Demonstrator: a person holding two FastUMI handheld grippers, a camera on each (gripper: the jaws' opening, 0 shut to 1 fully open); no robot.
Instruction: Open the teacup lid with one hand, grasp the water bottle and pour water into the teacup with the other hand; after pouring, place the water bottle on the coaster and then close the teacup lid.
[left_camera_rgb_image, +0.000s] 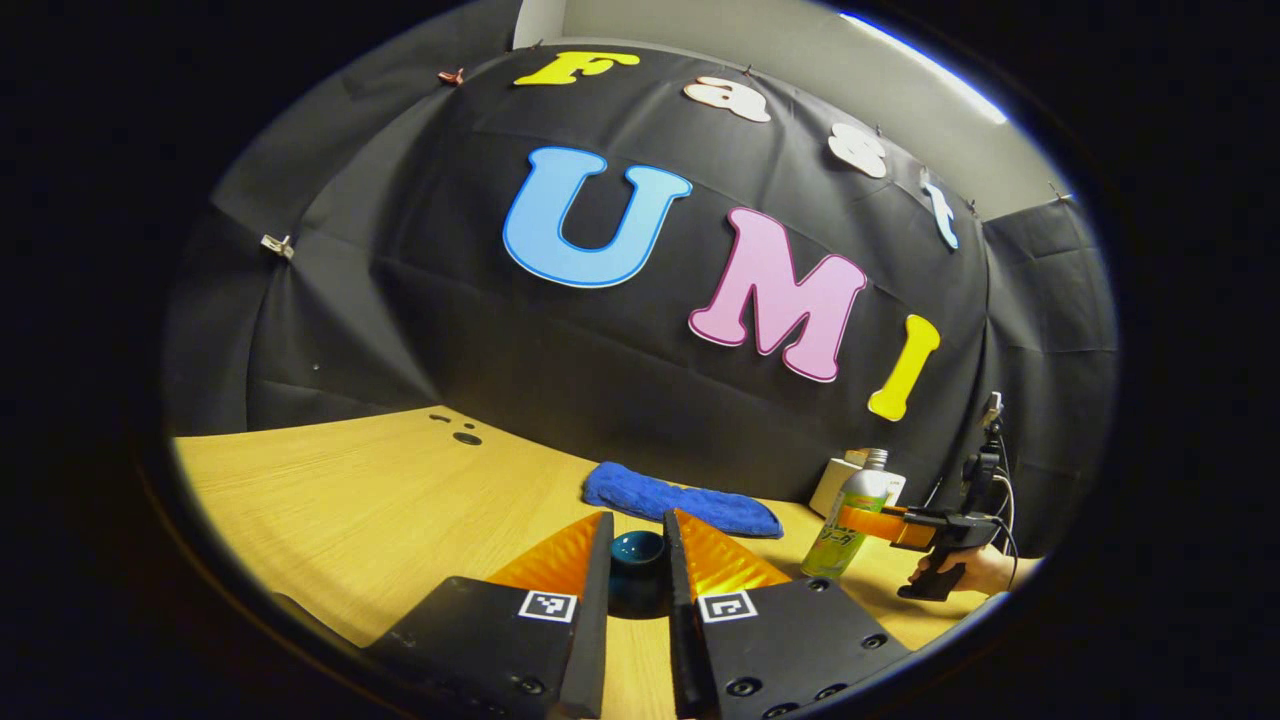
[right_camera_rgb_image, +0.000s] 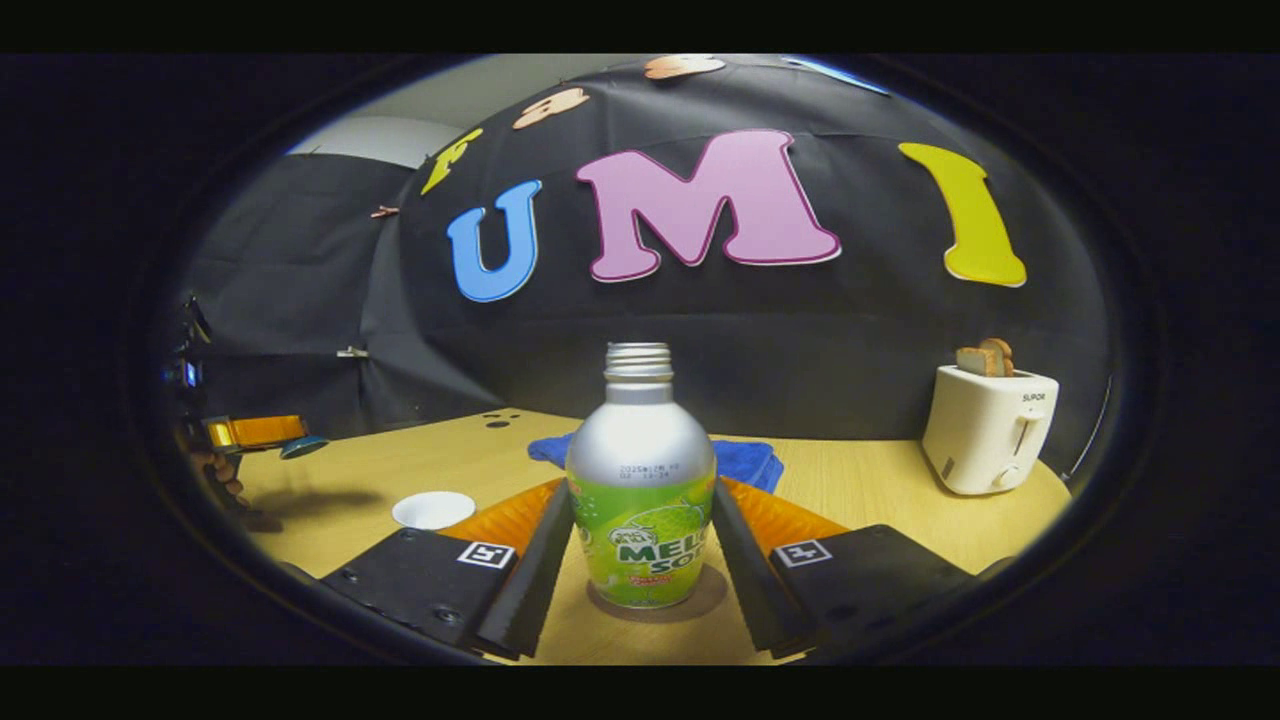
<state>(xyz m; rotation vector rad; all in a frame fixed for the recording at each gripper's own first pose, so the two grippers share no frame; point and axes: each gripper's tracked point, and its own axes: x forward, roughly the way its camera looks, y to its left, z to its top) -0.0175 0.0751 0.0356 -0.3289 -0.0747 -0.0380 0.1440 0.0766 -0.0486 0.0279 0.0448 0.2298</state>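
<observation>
My left gripper (left_camera_rgb_image: 636, 522) is shut on a dark teal teacup lid (left_camera_rgb_image: 637, 552), which sits between its fingertips. The right gripper view shows that gripper (right_camera_rgb_image: 296, 438) at the far left, holding the lid (right_camera_rgb_image: 305, 449) up above the table. The water bottle (right_camera_rgb_image: 641, 490) is a silver and green metal bottle with an uncapped threaded neck. It stands upright on the table, and my right gripper (right_camera_rgb_image: 642, 492) presses on both its sides. In the left gripper view the bottle (left_camera_rgb_image: 848, 522) stands at the right with orange fingers (left_camera_rgb_image: 872, 522) around it. A white round coaster (right_camera_rgb_image: 432, 510) lies on the table left of the bottle.
A blue towel (left_camera_rgb_image: 682, 501) lies at the back of the wooden table (left_camera_rgb_image: 350, 490). A white toaster (right_camera_rgb_image: 985, 430) with bread in it stands at the right rear. A hand (left_camera_rgb_image: 985, 568) holds the right gripper's grip near the table's right edge.
</observation>
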